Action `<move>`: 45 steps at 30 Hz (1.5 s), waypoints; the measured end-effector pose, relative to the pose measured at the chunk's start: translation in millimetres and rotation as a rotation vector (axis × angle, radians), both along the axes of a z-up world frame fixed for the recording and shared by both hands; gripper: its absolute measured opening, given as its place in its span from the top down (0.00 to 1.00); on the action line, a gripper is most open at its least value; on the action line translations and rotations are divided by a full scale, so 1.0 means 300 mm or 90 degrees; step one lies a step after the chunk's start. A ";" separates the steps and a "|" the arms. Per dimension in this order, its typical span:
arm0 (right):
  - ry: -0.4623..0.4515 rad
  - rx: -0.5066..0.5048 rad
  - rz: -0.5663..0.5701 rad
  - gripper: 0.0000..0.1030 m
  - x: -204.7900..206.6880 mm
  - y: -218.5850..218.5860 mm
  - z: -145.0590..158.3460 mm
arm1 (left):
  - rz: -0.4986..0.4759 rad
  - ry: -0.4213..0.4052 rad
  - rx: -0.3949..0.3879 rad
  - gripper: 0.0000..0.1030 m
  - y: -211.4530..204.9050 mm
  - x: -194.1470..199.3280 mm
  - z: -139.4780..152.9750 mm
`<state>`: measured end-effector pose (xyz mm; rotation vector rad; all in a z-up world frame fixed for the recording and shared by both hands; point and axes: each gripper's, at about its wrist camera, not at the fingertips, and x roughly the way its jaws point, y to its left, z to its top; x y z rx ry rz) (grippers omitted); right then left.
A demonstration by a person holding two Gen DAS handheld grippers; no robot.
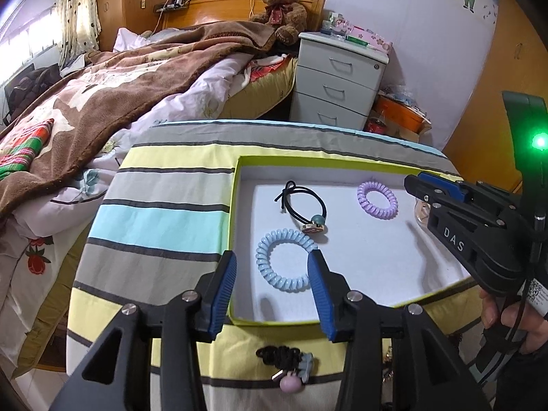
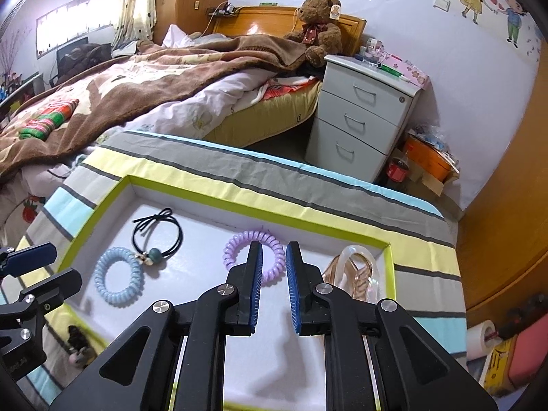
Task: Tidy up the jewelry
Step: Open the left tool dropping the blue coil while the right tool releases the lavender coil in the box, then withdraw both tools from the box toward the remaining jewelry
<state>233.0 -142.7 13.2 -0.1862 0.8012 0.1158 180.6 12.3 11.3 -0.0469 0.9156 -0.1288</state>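
A shallow white tray with a lime-green rim (image 1: pixel 236 205) (image 2: pixel 102 205) lies on the striped cloth. In it lie a blue coil hair tie (image 1: pixel 286 260) (image 2: pixel 118 275), a black elastic with a bead (image 1: pixel 303 205) (image 2: pixel 156 233), a purple coil hair tie (image 1: pixel 376 199) (image 2: pixel 236 246) and a clear amber hair claw (image 2: pixel 356 270). A black hair tie with a pink charm (image 1: pixel 286 364) (image 2: pixel 77 346) lies outside the tray's near rim. My left gripper (image 1: pixel 272 265) is open and empty above the blue coil. My right gripper (image 2: pixel 274 250) (image 1: pixel 416 179) is open and empty over the purple coil.
The striped cloth (image 1: pixel 164 212) covers the table. Behind it are a bed with a brown blanket (image 1: pixel 102 85), a teddy bear (image 1: pixel 282 8), a white drawer unit (image 1: pixel 337 82) and an orange bin (image 1: pixel 399 113). A paper roll (image 2: pixel 479 339) lies at the right.
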 end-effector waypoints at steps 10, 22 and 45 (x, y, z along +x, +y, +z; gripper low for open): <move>-0.026 0.032 -0.009 0.86 -0.129 -0.025 0.047 | -0.010 -0.023 -0.007 0.55 0.011 -0.095 0.052; -0.012 0.111 -0.020 0.78 -0.370 -0.160 -0.039 | -0.047 -0.027 -0.058 0.48 0.046 -0.261 0.018; 0.076 0.118 -0.005 0.55 -0.432 -0.148 -0.186 | -0.090 0.013 -0.097 0.43 0.049 -0.374 -0.088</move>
